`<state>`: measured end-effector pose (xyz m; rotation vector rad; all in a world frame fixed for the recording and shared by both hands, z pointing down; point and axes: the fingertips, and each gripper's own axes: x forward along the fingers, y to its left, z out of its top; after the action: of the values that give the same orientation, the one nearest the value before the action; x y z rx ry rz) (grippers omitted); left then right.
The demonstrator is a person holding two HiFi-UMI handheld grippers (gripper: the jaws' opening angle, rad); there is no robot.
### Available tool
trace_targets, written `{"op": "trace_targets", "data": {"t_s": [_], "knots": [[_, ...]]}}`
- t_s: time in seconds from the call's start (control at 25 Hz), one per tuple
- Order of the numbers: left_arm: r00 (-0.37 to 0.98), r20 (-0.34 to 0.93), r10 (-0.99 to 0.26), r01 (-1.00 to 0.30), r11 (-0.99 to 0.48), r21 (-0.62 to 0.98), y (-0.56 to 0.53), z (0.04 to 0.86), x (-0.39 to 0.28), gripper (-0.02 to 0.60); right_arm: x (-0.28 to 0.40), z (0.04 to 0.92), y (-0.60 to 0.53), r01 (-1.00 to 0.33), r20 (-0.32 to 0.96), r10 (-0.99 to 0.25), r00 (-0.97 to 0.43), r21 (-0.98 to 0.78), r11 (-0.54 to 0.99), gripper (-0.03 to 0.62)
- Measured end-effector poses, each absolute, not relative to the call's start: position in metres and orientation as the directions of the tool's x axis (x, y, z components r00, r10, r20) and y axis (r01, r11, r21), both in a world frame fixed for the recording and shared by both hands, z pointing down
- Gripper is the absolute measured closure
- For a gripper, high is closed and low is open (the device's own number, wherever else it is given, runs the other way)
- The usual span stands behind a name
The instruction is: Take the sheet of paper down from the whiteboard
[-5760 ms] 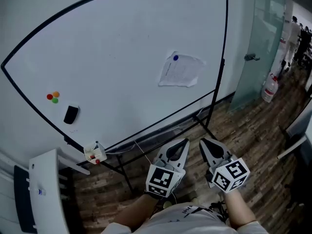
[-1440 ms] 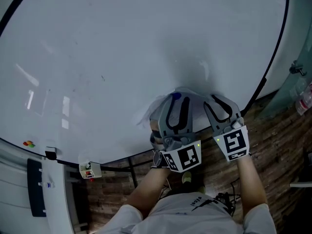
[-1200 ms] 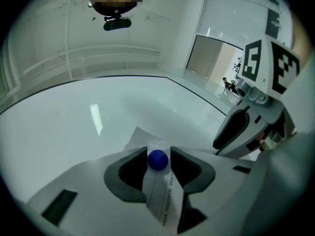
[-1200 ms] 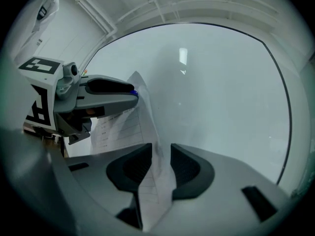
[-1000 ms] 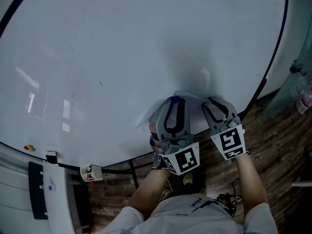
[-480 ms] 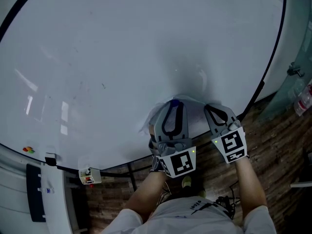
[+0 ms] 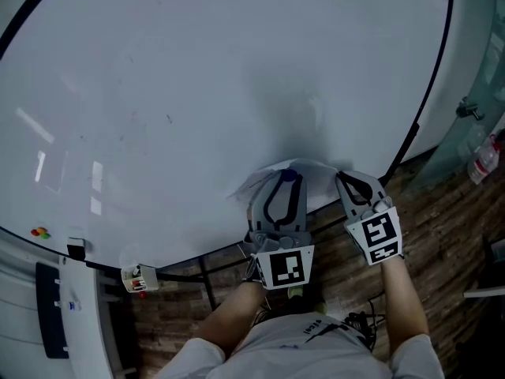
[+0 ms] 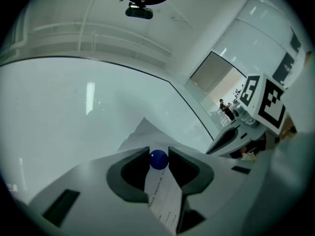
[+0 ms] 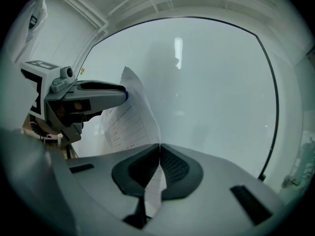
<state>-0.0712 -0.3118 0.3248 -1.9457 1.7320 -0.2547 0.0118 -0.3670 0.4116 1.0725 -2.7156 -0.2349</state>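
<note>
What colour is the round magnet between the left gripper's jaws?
Blue; the magnet shows best in the left gripper view.

The whiteboard (image 7: 197, 77) carries the sheet of paper (image 7: 314, 172) near its lower right edge, a blue magnet (image 8: 158, 159) on it; coloured magnets (image 7: 38, 232) sit far left.

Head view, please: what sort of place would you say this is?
Probably an office or meeting room: a large whiteboard, a glass door with a handle at the right, and a wood-plank floor.
</note>
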Motion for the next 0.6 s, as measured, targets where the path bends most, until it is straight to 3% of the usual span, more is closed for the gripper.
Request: {"op": "trace_targets", "data": {"t_s": [0.6], "knots": [[0.319,-0.045,-0.947,-0.914,-0.295,-0.278,-0.254,0.394,-0.022,0.454,0.084,0.472,-0.304,-0.72,0.267,-0.732,-0.627,0.159,0.675,0.576]]}}
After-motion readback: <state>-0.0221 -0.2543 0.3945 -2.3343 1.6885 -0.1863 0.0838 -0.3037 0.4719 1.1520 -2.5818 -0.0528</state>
